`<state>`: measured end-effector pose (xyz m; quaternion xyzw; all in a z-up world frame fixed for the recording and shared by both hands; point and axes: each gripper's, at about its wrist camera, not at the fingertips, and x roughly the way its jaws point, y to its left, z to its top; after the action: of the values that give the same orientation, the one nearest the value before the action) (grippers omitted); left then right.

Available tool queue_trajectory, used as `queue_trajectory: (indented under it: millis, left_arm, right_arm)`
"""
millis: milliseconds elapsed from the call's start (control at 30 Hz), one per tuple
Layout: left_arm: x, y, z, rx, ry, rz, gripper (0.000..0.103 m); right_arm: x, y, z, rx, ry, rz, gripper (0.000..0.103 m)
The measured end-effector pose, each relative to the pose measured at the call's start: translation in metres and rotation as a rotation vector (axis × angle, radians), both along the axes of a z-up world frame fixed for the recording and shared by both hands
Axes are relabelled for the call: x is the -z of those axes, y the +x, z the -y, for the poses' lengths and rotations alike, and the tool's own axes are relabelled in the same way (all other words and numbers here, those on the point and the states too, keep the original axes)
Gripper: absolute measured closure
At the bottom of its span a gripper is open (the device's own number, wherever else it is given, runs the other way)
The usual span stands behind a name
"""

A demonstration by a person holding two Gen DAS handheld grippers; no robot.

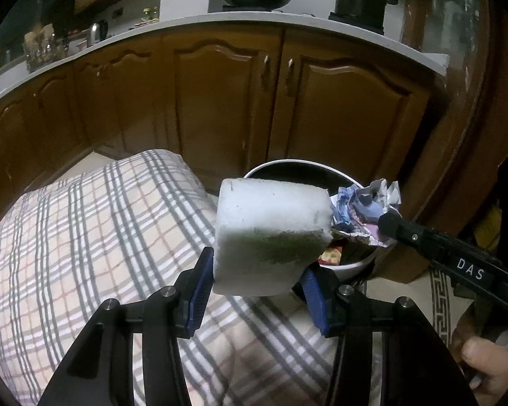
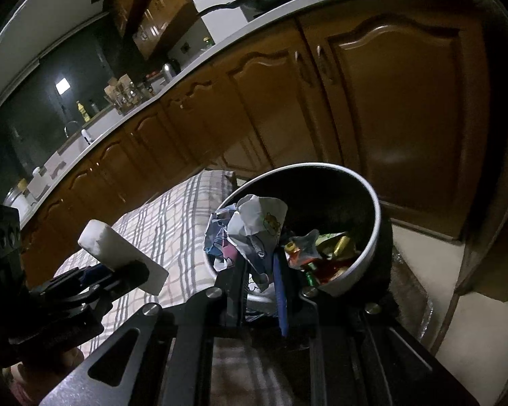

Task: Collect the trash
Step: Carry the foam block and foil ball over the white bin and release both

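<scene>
My left hand-held gripper (image 1: 254, 284) is clamped on a white foam block (image 1: 271, 233), light and squashy by the look, held low by its sides. My right hand-held gripper (image 2: 259, 270) pinches crumpled paper (image 2: 250, 233), flimsy and tear-prone, at the rim of the trash bin (image 2: 372, 237).

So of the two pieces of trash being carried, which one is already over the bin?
The crumpled printed paper in the right claw overlaps the bin; the white foam block hangs beside it, over the checked cloth.
</scene>
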<state>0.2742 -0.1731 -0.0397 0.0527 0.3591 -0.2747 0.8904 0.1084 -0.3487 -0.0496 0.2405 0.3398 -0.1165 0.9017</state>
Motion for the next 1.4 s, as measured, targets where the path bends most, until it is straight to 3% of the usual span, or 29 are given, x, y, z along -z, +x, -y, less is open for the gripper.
queue_trajectory:
  millis: [700, 1400]
  left_arm:
    - [0.006, 0.032, 0.055, 0.035, 0.027, -0.005, 0.055]
    - [0.017, 0.051, 0.080, 0.035, 0.049, -0.032, 0.054]
  right_arm:
    - [0.000, 0.009, 0.040, 0.037, -0.026, -0.018, 0.089]
    - [0.006, 0.025, 0.057, 0.041, -0.033, -0.061, 0.089]
